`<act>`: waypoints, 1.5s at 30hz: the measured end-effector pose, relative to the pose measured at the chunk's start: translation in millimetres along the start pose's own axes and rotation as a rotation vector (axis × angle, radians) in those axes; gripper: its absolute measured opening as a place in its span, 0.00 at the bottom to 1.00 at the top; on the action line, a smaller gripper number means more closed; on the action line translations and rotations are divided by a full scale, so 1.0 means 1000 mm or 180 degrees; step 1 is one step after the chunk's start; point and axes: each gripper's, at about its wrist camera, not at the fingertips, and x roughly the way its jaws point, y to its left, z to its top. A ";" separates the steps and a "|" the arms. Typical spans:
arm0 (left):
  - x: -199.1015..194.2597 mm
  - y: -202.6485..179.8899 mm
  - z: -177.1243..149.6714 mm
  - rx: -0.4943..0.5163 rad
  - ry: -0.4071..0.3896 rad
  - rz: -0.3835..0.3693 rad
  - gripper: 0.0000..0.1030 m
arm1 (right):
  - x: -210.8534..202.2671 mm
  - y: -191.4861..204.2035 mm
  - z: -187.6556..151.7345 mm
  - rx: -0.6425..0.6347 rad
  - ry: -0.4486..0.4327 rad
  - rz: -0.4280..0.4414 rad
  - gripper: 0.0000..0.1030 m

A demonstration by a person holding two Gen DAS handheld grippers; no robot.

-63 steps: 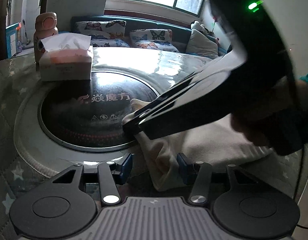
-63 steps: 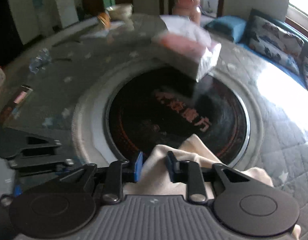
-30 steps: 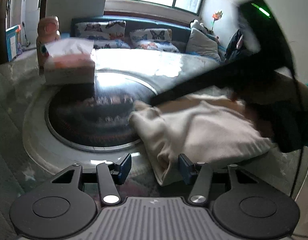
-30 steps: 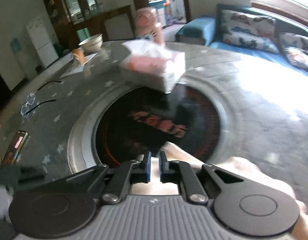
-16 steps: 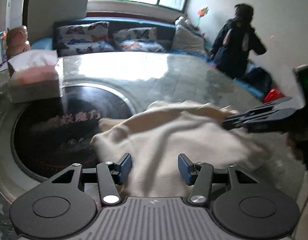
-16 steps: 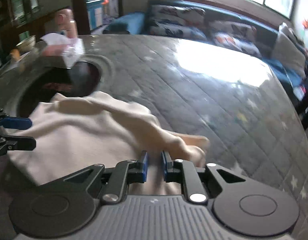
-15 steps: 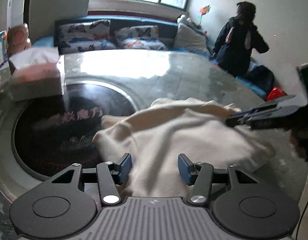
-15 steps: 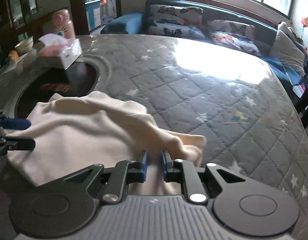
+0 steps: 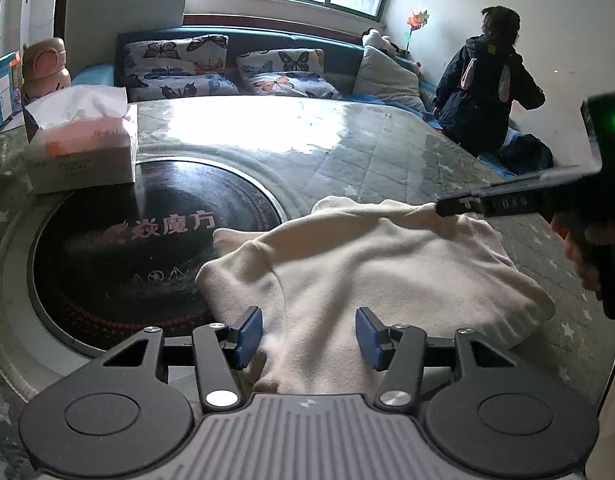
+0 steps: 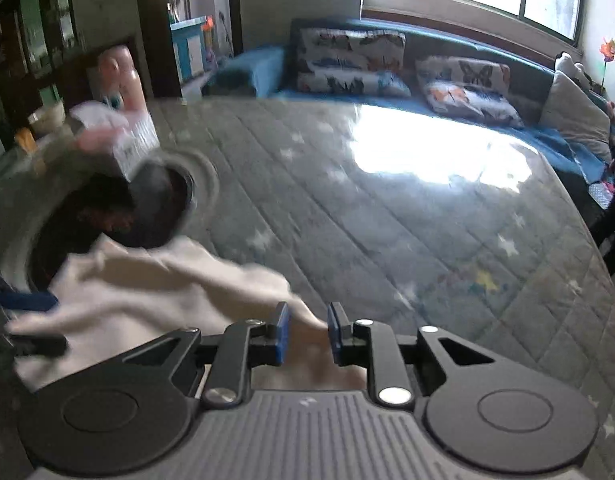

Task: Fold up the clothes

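Right wrist view showed the right gripper (image 10: 306, 331) easing its jaws off the folded cream fleece garment (image 10: 155, 292) on the quilted table (image 10: 407, 240), left gripper (image 9: 308, 332) gaping, fold apparently set.

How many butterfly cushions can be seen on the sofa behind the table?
2. One butterfly cushion lies at the left of the sofa, the other just right of it. A plain grey pillow follows; more may be hidden.
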 end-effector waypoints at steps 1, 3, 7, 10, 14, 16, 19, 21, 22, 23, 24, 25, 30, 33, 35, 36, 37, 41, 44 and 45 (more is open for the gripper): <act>0.000 0.000 0.000 0.0007 -0.0003 0.0002 0.54 | 0.000 0.003 0.002 -0.0013 -0.0017 0.0045 0.22; 0.002 0.002 0.000 -0.0002 0.0024 0.0027 0.54 | 0.007 0.010 0.002 -0.0116 0.0043 0.0021 0.25; -0.001 0.005 -0.001 -0.0010 0.0016 0.0060 0.54 | 0.015 0.005 0.000 -0.0098 0.0152 -0.0055 0.25; -0.005 0.005 0.000 -0.0018 0.0002 0.0074 0.54 | -0.012 0.003 -0.005 -0.0089 0.0093 0.0006 0.25; -0.015 -0.011 0.002 0.0097 -0.0095 -0.0030 0.54 | -0.044 0.013 -0.024 -0.0254 0.0145 0.0131 0.26; -0.018 -0.022 0.002 0.0168 -0.0121 -0.0111 0.55 | -0.054 0.019 -0.039 -0.0330 0.0218 0.0195 0.27; -0.013 -0.033 -0.002 0.0264 -0.0103 -0.0165 0.58 | -0.058 0.024 -0.064 -0.0369 0.0345 0.0221 0.27; -0.003 -0.034 -0.007 0.0262 0.0001 -0.0141 0.58 | -0.058 0.021 -0.075 -0.0329 0.0358 0.0213 0.27; 0.001 -0.032 -0.011 0.0249 0.0045 -0.0118 0.58 | -0.059 0.021 -0.077 -0.0309 0.0364 0.0206 0.27; 0.002 -0.030 -0.013 0.0247 0.0039 -0.0119 0.58 | -0.063 0.022 -0.076 -0.0308 0.0362 0.0196 0.27; 0.001 -0.028 -0.015 0.0253 0.0016 -0.0126 0.58 | -0.067 0.023 -0.073 -0.0339 0.0346 0.0192 0.27; -0.001 -0.028 -0.014 0.0235 0.0022 -0.0116 0.58 | -0.069 0.022 -0.069 -0.0368 0.0310 0.0184 0.27; -0.008 -0.028 -0.003 0.0165 -0.0038 -0.0070 0.59 | -0.060 0.011 -0.042 -0.0274 0.0085 0.0120 0.27; -0.007 -0.025 -0.001 0.0135 -0.0024 -0.0016 0.59 | -0.037 0.000 -0.032 -0.0141 0.0098 0.0075 0.27; -0.006 -0.021 -0.002 0.0110 -0.0006 0.0007 0.59 | -0.022 -0.008 -0.031 -0.0085 0.0181 -0.0023 0.27; -0.006 -0.019 -0.002 0.0099 -0.0002 0.0017 0.59 | -0.015 -0.015 -0.032 -0.0042 0.0224 -0.0078 0.30; -0.007 -0.016 -0.003 0.0077 -0.0001 0.0031 0.59 | -0.012 -0.020 -0.033 0.0031 0.0238 -0.0083 0.30; -0.009 -0.005 0.000 -0.0008 -0.0039 0.0024 0.60 | -0.022 -0.021 -0.026 0.0080 0.0094 -0.0099 0.33; -0.003 0.002 0.003 -0.0072 0.0007 0.0060 0.60 | -0.023 -0.015 -0.016 0.0054 0.0021 -0.0047 0.35; -0.002 0.004 0.002 -0.0085 0.0009 0.0064 0.60 | -0.021 -0.012 -0.013 0.0038 0.0019 -0.0016 0.35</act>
